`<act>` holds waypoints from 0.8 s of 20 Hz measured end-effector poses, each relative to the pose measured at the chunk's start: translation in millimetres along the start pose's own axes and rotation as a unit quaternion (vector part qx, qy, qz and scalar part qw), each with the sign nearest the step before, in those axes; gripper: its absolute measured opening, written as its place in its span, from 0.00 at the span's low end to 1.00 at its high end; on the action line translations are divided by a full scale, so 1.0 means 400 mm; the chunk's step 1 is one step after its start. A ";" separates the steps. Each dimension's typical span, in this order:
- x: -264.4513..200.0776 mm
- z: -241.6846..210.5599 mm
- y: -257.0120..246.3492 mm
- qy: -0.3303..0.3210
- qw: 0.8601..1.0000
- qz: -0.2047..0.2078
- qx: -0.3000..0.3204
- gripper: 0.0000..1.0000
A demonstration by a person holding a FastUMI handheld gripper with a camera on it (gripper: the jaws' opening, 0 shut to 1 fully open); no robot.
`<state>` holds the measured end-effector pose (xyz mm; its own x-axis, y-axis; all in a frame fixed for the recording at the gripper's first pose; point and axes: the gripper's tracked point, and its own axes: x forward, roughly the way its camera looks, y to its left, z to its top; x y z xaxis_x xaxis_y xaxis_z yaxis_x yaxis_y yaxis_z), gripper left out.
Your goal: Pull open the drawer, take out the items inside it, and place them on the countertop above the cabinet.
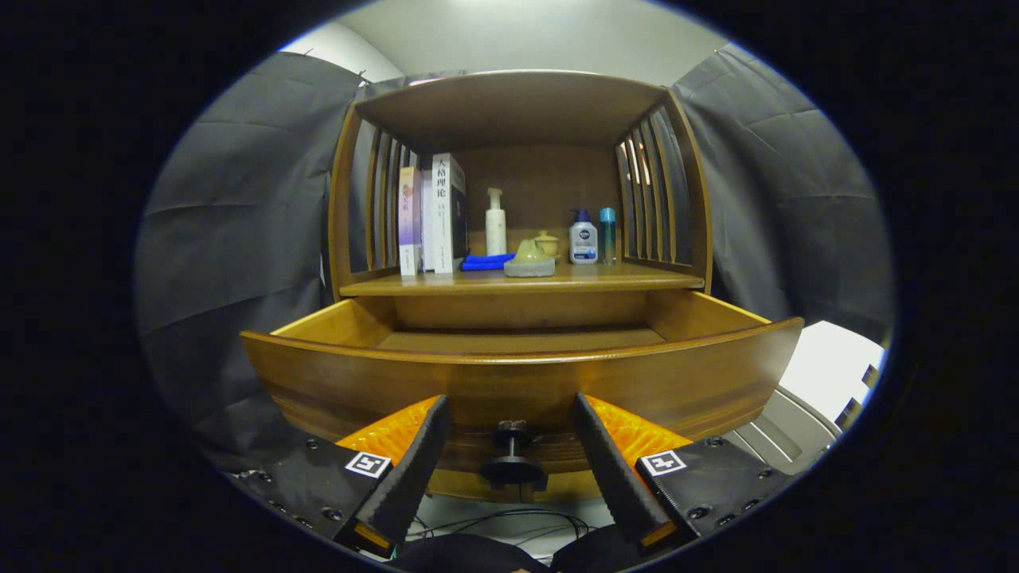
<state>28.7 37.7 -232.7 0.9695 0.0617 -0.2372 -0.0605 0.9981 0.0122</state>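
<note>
— While the tongs (513, 430) sit spread apart on either side of the knob (512, 458), touching nothing, where do you want me to go?

— Look over the drawer (521, 374) first. It stands pulled out under the counter (525, 280), and its front wall hides most of the floor inside, so you cannot tell yet what lies in there.

— So I lift?

— Yes: raise the tongs above the front rim and tilt them down until the inside shows. Keep them wide so they clear the rim and the knob as you rise.

— And the setting-down spot?

— The counter already carries books (434, 215), a white pump bottle (495, 223), a blue cloth (486, 261), a green dish (529, 260) and two more bottles (593, 236). The front edge looks freest, I judge; aim there and stay low under the top shelf.
</note>
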 end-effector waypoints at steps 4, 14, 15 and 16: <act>0.008 0.004 0.005 0.002 1.000 -0.010 -0.010 0.96; 0.093 0.043 0.013 0.010 1.000 -0.006 0.013 0.98; 0.109 0.036 0.014 0.024 1.000 -0.006 0.012 0.98; 0.121 0.039 0.013 0.018 1.000 -0.008 0.014 0.98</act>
<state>79.1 46.0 -229.1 0.9610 0.0462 -0.2727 -0.0379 0.9986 0.0357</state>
